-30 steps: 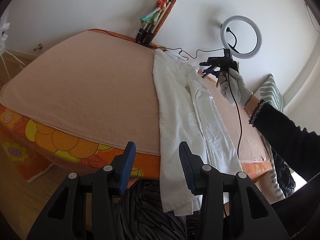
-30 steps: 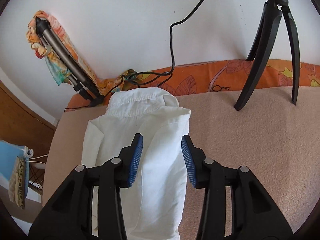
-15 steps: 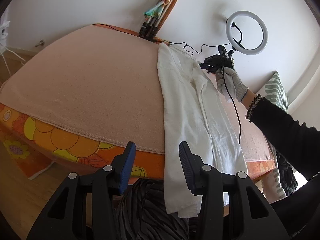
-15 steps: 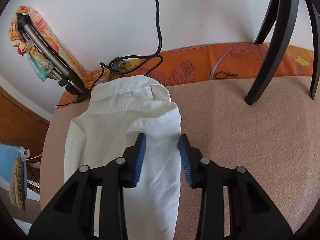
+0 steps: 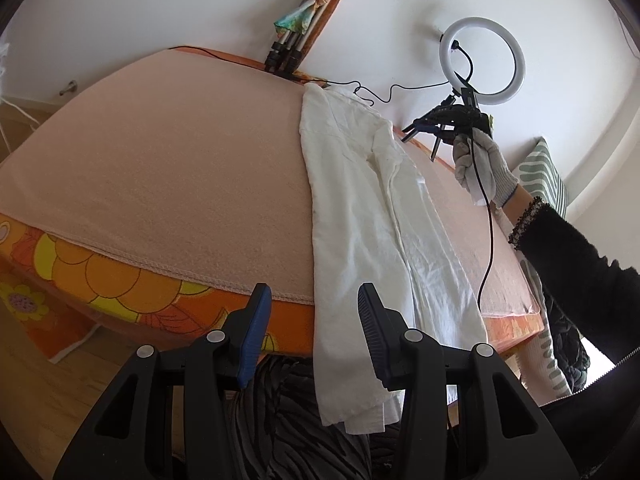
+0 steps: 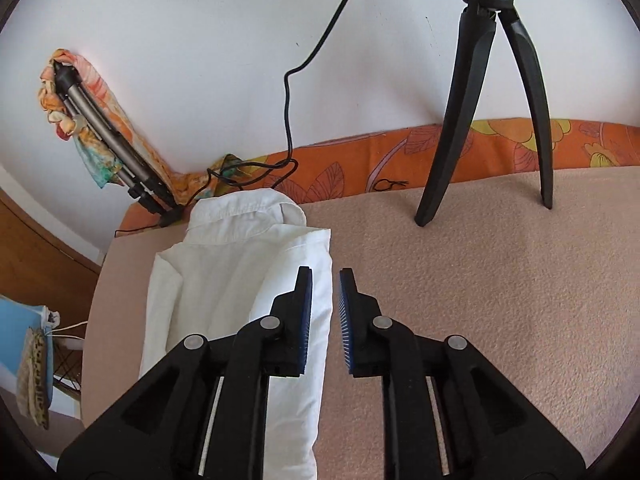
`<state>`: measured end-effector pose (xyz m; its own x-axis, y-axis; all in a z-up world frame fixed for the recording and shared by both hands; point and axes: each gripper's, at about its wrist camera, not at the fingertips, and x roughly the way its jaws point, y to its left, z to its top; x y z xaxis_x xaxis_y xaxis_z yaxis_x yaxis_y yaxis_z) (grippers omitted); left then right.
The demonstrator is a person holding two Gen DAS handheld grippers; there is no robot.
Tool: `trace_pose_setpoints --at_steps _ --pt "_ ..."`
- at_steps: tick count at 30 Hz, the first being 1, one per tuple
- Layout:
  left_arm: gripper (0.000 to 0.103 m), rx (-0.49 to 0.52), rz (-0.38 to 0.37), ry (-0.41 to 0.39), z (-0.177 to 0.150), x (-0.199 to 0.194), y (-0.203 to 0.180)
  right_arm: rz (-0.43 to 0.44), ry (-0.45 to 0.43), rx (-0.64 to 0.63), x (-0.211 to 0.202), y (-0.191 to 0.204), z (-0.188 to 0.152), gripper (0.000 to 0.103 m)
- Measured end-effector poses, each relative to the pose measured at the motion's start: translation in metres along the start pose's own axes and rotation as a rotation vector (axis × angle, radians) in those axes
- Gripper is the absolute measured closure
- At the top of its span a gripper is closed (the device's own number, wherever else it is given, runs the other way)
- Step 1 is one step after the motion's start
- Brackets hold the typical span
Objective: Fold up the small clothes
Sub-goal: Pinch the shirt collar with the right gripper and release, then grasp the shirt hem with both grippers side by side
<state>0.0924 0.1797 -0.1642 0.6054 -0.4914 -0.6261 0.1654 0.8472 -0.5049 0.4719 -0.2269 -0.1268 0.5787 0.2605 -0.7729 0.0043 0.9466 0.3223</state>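
A peach blanket point(image 5: 168, 168) covers a bed whose orange flowered sheet point(image 5: 120, 292) shows along the near edge and against the white wall point(image 6: 200, 32). A folded tripod point(image 6: 104, 148) wrapped in a colourful scarf point(image 6: 100, 88) leans in the corner. A lit ring light point(image 5: 482, 60) stands on black tripod legs point(image 6: 480, 120) set on the blanket, its black cable point(image 6: 288, 120) trailing down the wall. A striped green pillow point(image 5: 546, 176) sits at the far right.

A home bedroom: floral-sheeted bed point(image 5: 120, 292), striped pillow point(image 5: 546, 176), wooden floor point(image 5: 36, 384)
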Motion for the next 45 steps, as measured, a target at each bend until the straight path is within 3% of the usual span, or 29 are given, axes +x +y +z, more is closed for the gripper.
trace_pose_setpoints --at_steps 5,7,9,15,17,23,30,36,40,45 --pt "0.06 -0.023 -0.063 0.02 -0.007 0.001 0.001 0.12 -0.012 -0.059 -0.065 0.017 -0.033 0.087" --pt "0.06 -0.02 -0.083 0.031 -0.009 0.0 0.0 0.163 -0.015 -0.083 -0.096 0.023 -0.053 0.075" --pt "0.059 -0.031 -0.125 0.059 -0.011 0.0 0.001 0.188 -0.045 -0.123 -0.131 0.031 -0.073 0.051" --pt "0.059 -0.086 -0.193 0.102 -0.017 0.002 0.011 0.285 -0.113 -0.188 -0.223 0.038 -0.148 0.025" --pt "0.059 -0.118 -0.214 0.115 -0.02 0.007 0.015 0.294 -0.123 -0.184 -0.24 0.036 -0.18 0.023" --pt "0.059 -0.097 -0.211 0.139 -0.037 0.019 0.002 0.243 -0.012 -0.193 -0.246 0.036 -0.282 0.022" --pt "0.059 -0.164 -0.159 0.213 -0.06 0.044 0.01 0.292 0.154 -0.021 -0.209 0.01 -0.368 0.022" --pt "0.059 -0.253 -0.249 0.21 -0.062 0.043 0.023 0.315 0.226 0.028 -0.187 0.0 -0.386 0.022" --pt "0.059 -0.224 -0.273 0.175 -0.051 0.031 0.024 0.35 0.26 0.031 -0.176 0.004 -0.383 0.02" --pt "0.059 -0.233 -0.296 0.21 -0.041 0.038 0.03 0.396 0.318 0.064 -0.17 0.005 -0.387 0.021"
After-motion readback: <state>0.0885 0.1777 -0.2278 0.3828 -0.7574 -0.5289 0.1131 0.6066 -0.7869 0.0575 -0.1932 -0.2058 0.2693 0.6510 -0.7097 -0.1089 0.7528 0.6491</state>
